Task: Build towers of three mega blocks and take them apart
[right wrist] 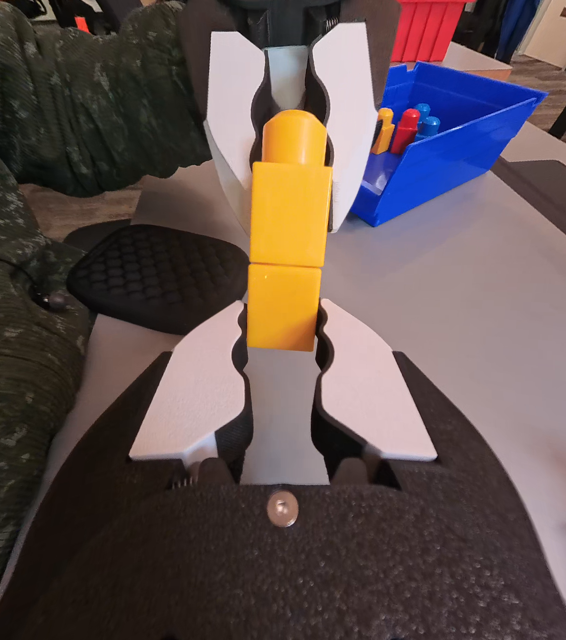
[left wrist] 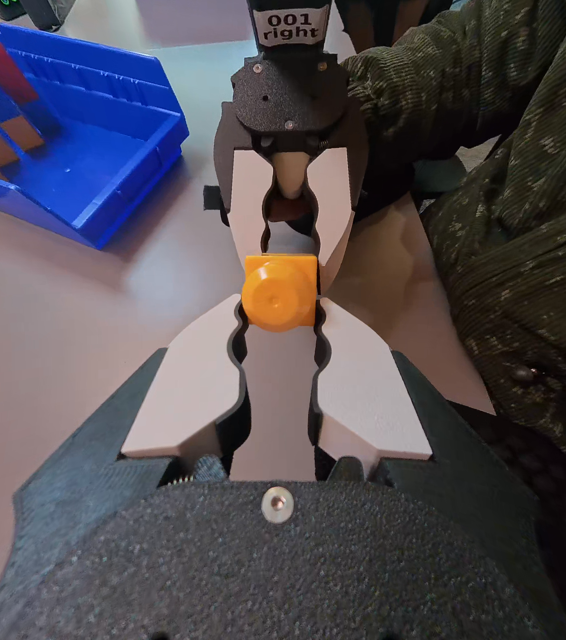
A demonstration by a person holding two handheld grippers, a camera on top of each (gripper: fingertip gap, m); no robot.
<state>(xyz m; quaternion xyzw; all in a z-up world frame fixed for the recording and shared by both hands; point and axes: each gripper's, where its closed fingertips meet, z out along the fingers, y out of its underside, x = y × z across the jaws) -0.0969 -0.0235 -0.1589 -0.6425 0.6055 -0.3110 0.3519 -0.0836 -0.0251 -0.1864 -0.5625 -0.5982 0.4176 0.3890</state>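
The pale grey desk (right wrist: 447, 311) carries a blue plastic bin (right wrist: 447, 162) with small coloured blocks. Above it, the left hand-held gripper (left wrist: 279, 308) clamps the upper of two stacked yellow plastic mega blocks (right wrist: 288, 211), while the right hand-held gripper (right wrist: 283, 311) clamps the lower yellow block (right wrist: 283, 304).

White label (left wrist: 289, 27) with black print on neck of right gripper (left wrist: 290, 254); wording withheld.

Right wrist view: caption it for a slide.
Both grippers' fingers hold two joined yellow blocks between them; blue bin behind.
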